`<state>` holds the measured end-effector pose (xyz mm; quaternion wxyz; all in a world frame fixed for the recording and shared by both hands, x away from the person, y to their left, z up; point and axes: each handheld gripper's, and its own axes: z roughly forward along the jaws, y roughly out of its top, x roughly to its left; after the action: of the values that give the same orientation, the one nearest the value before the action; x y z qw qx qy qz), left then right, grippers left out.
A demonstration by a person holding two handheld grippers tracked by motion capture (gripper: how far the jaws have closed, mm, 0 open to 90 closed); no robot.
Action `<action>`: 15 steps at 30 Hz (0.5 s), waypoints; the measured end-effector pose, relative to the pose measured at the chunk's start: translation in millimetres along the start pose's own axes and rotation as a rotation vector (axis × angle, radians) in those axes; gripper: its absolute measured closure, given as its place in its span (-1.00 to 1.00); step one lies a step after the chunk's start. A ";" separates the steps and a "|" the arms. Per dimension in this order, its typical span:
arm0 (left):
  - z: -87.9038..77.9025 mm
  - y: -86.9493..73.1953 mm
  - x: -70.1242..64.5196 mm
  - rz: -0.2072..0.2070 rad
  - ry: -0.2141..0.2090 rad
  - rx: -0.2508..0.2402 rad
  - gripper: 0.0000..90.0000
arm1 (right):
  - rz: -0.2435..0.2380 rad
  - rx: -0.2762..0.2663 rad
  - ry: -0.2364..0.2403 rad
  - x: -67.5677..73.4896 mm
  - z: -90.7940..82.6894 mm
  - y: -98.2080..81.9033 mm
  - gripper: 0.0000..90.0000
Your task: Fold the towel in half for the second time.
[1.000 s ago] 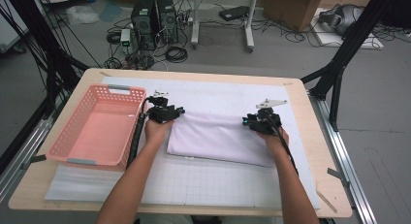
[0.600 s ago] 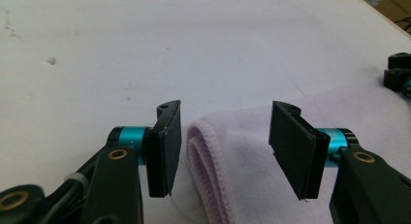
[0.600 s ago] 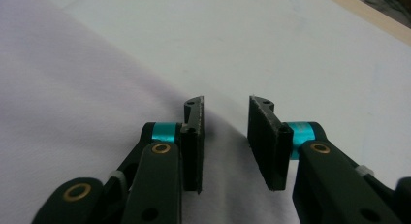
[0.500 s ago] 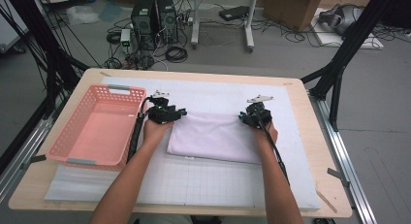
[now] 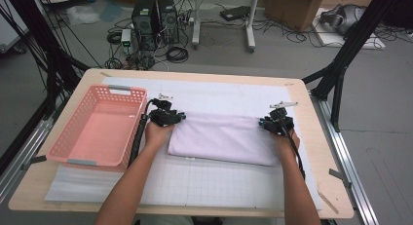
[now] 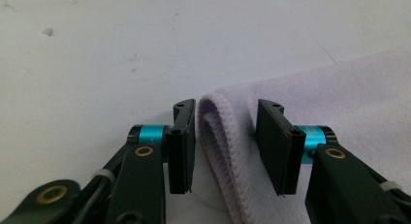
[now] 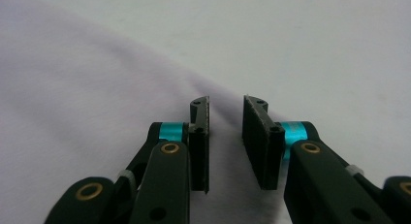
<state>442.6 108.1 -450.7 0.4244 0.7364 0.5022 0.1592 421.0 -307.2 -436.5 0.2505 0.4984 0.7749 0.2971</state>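
Left gripper (image 6: 225,151): jaws part-open and just closing, straddling the folded hem at the cloth's (image 5: 221,137) far left corner; the pads do not press it yet. Right gripper (image 7: 225,146): jaws narrow, also just closing, over the cloth's edge at the far right corner, a gap at both pads, no grip yet. One gripper per far corner suggests a pinch at both ends so the cloth lifts evenly for a further fold. The cloth, pale lilac and already folded to a long rectangle, lies flat mid-mat (image 5: 214,181). Pink basket (image 5: 73,152) stands left, just beside it. Wooden table (image 5: 336,205); beyond it, grey floor with cables, computer towers (image 5: 156,18), cardboard box (image 5: 292,6).
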 end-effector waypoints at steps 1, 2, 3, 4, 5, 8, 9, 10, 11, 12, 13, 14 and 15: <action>-2.0 -0.7 0.5 -0.005 0.014 -0.001 0.29 | 0.017 -0.001 -0.020 -4.1 0.1 -0.7 0.63; -3.5 -0.9 0.9 -0.016 0.021 -0.003 0.27 | 0.034 -0.011 -0.015 -5.8 -1.2 -0.9 0.61; -3.5 -0.9 0.9 -0.016 0.021 -0.003 0.26 | 0.041 -0.026 -0.013 -6.6 -3.8 -0.7 0.58; -5.6 -0.6 1.6 -0.024 0.020 -0.002 0.26 | 0.050 -0.045 -0.003 -6.9 -7.7 -0.1 0.51; -11.5 0.5 2.1 -0.019 0.007 -0.013 0.26 | 0.059 -0.068 0.013 -7.5 -12.5 0.7 0.47; -23.8 -0.7 -1.8 -0.013 -0.029 -0.079 0.19 | 0.067 -0.132 0.037 -9.2 -29.5 2.7 0.29; -23.8 -0.7 -1.8 -0.013 -0.029 -0.079 0.13 | 0.073 -0.145 0.047 -9.7 -34.7 2.8 0.19; -30.9 -3.4 -5.3 -0.020 -0.067 -0.103 0.07 | 0.080 -0.155 0.056 -9.3 -39.8 2.4 0.13; -30.9 -3.4 -5.3 -0.020 -0.067 -0.103 0.03 | 0.074 -0.169 0.063 -8.6 -44.9 0.9 0.11; -37.8 -6.7 -8.1 -0.020 -0.119 -0.112 0.00 | 0.062 -0.181 0.070 -7.5 -50.0 -1.3 0.08; -37.8 -6.7 -8.1 -0.020 -0.119 -0.112 -0.03 | 0.048 -0.186 0.074 -6.7 -54.4 -3.9 0.03; -41.2 -8.6 -10.1 -0.018 -0.130 -0.125 -0.03 | 0.048 -0.186 0.074 -6.7 -54.4 -3.9 0.03; -45.3 -10.4 -11.3 -0.008 -0.143 -0.137 -0.10 | 0.032 -0.192 0.089 -5.1 -63.8 -12.0 -0.05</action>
<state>401.3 120.7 -429.9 0.5093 0.7131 0.4615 0.1383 371.8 -329.3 -400.0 0.2577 0.4708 0.7452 0.3959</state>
